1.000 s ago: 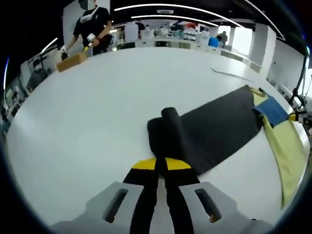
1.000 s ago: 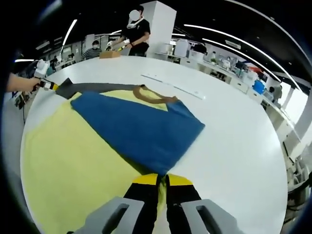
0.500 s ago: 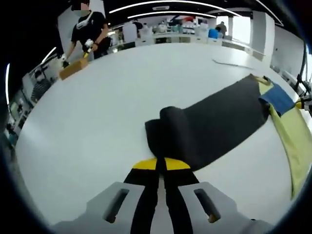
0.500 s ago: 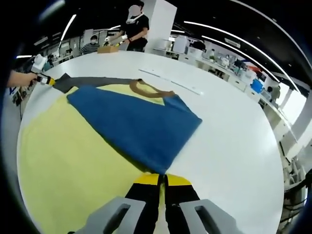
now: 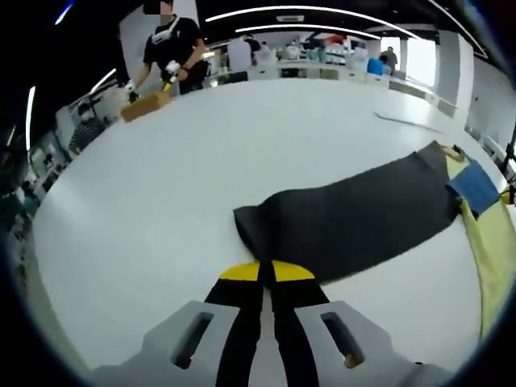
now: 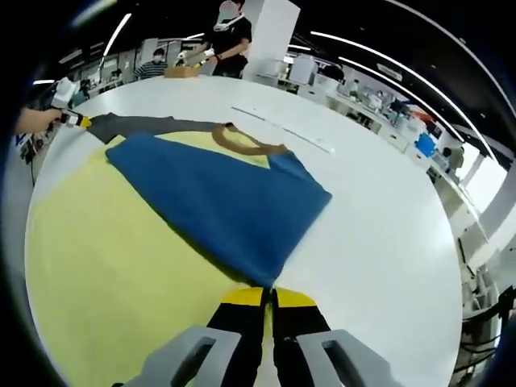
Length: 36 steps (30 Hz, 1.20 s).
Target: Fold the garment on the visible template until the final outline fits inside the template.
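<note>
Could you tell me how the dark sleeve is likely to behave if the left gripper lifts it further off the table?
The dark sleeve lies flat and thin on the white table, so it will probably droop limply from the left gripper, whose jaws look shut on its end. It joins the yellow and blue garment, so pulling would likely drag that cloth along.

Yellow garment [image 6: 113,266] running off the right gripper view's lower edge, its dark grey sleeve [image 5: 355,222] end disappearing under closed left jaws, distant shelves' [image 5: 322,56] contents blurring beyond recognition
</note>
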Motion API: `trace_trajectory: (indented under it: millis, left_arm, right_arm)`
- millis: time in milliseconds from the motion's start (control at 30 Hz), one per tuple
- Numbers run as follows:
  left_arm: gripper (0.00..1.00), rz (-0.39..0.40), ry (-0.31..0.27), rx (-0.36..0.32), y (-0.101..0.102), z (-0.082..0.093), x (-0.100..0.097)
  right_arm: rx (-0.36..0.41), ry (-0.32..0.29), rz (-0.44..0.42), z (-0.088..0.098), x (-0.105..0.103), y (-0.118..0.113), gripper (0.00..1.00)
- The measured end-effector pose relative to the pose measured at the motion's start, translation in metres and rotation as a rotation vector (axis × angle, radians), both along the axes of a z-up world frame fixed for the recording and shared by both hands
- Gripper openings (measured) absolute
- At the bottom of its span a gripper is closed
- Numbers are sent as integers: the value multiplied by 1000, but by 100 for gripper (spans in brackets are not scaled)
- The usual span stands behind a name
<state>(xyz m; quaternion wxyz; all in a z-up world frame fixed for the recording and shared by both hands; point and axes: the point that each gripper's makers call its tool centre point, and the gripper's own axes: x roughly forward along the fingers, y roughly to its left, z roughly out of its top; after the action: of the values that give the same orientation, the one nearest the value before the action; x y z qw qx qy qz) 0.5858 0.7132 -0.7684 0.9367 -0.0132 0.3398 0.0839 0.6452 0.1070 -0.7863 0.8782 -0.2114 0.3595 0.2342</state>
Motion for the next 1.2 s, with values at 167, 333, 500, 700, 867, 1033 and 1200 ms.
trace_trajectory:
  millis: [167, 333, 500, 700, 867, 1033, 1200]
  left_arm:
    - [0, 21, 1, -22, -3, -3, -7]
    - [1, 37, -31, -58, -5, -5, -11]
    - [4, 13, -28, -41, -5, -6, -14]
    - [17, -13, -64, -32, -1, 2, -12]
    - [24, -19, -64, -41, -2, 3, -11]
    - [22, -35, -70, -39, -8, 3, -12]
    - [22, -45, -69, -40, -9, 2, -11]
  right_arm:
    - [9, 8, -12, -1, -1, -1, 0]
    - [24, 16, -23, -2, -2, -2, 0]
    - [78, 22, -40, -2, -3, -2, 0]
    - [191, 11, -107, 4, -4, -5, 8]
    - [307, -20, -95, 23, -6, 7, 28]
    - [429, -39, -45, 50, -9, 27, 52]
    - [451, -45, 15, 65, -19, 39, 64]
